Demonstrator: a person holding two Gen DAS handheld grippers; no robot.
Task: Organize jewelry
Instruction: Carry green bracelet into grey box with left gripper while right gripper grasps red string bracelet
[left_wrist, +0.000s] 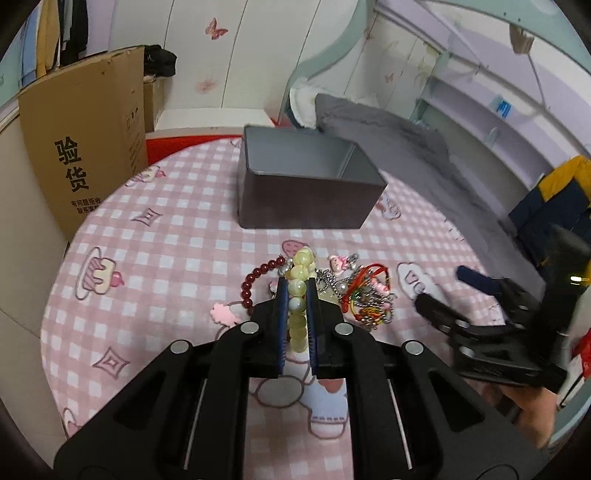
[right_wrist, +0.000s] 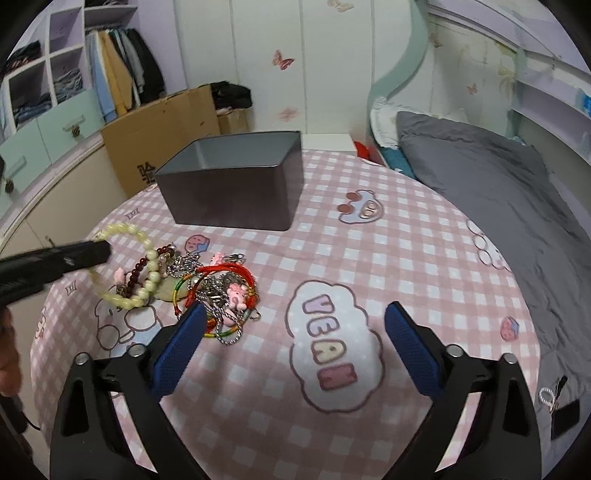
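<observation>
My left gripper (left_wrist: 296, 291) is shut on a pale green bead bracelet (left_wrist: 297, 295), which hangs from its tip in the right wrist view (right_wrist: 147, 273) just above the jewelry pile. A dark red bead bracelet (left_wrist: 255, 280) and a tangle of chains, red cord and pink charms (left_wrist: 364, 295) lie on the pink checked table (left_wrist: 166, 236). The pile also shows in the right wrist view (right_wrist: 218, 295). My right gripper (right_wrist: 293, 314) is open and empty, right of the pile. An open grey box (left_wrist: 306, 184) stands behind the pile; it shows too in the right wrist view (right_wrist: 236, 184).
A cardboard box (left_wrist: 81, 147) stands at the table's far left. A bed with a grey blanket (right_wrist: 498, 192) lies to the right. A wardrobe with hanging clothes (right_wrist: 118, 74) is at the back left.
</observation>
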